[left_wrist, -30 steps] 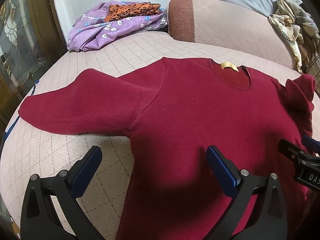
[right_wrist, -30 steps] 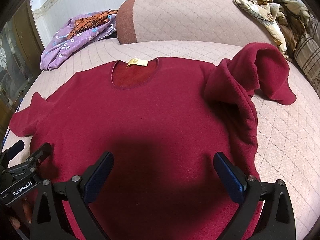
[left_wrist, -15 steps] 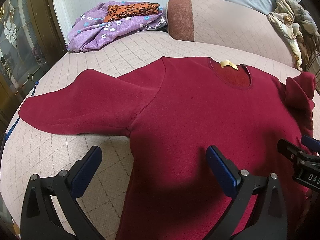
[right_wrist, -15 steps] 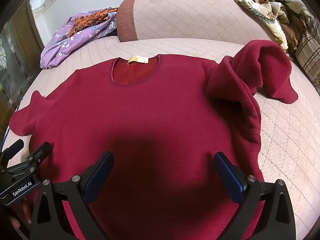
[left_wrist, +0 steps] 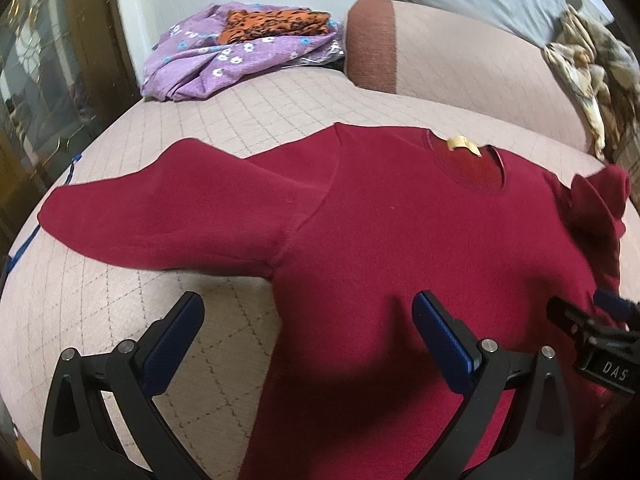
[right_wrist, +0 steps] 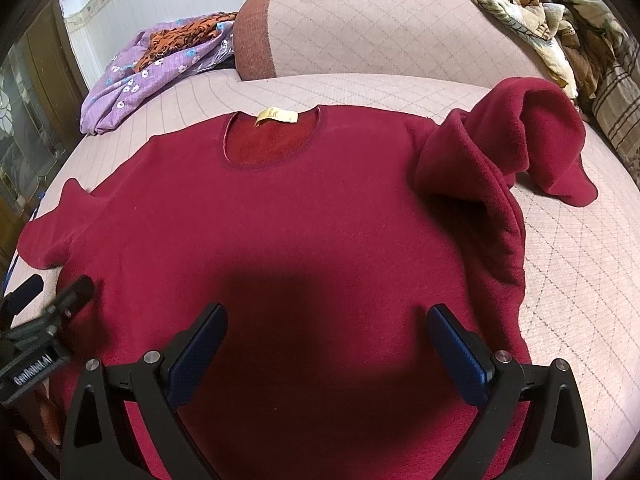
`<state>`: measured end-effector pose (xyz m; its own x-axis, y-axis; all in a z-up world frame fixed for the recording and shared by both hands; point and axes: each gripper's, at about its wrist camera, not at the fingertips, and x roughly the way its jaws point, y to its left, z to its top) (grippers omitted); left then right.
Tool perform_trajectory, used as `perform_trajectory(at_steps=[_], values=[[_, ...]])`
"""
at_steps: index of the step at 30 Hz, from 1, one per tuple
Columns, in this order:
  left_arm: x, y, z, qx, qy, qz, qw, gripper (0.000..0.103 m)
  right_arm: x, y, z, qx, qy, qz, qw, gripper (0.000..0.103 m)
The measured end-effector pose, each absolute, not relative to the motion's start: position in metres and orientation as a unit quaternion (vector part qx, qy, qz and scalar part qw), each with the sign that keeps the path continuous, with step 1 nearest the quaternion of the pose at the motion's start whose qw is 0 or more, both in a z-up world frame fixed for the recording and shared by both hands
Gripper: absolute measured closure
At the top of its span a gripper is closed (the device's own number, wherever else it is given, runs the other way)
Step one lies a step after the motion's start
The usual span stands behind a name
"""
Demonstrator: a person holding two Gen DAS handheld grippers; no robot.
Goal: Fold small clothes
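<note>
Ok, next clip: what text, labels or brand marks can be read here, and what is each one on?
"DAS": white letters on the right gripper body, at the left wrist view's right edge; it may run on out of view.
"GenRobot.AI": on the left gripper body, at the right wrist view's left edge.
Neck tag of the red sweater: small dark marks, too small to read.
No other text is visible.

Bare quilted sofa seat (left_wrist: 132, 320) is lying open left of the red sweater (left_wrist: 380, 240); the bunched right sleeve (right_wrist: 532, 136) is standing up, blocking that side, while the purple clothes pile (left_wrist: 224, 60) and backrest (right_wrist: 400, 32) are crowding the far edge
</note>
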<state>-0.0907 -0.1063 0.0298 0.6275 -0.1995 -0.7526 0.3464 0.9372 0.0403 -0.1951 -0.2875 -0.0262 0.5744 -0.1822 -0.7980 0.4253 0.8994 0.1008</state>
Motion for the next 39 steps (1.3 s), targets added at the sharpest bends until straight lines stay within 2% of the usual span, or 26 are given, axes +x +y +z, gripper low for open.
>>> perform_trajectory(at_steps=[28, 33, 39], values=[[-0.086, -0.101, 0.034, 0.083, 0.404, -0.144, 0.9, 0.0, -0.192, -0.282, -0.029, 0.136, 0.435, -0.162, 0.875, 0.003], [-0.078, -0.08, 0.042, 0.073, 0.396, -0.121, 0.907, 0.0, -0.191, -0.282, -0.03, 0.133, 0.438, -0.161, 0.875, 0.002], [-0.038, -0.02, 0.055, 0.031, 0.395, -0.029, 0.918, 0.0, -0.19, -0.282, -0.031, 0.132, 0.439, -0.159, 0.874, 0.002]])
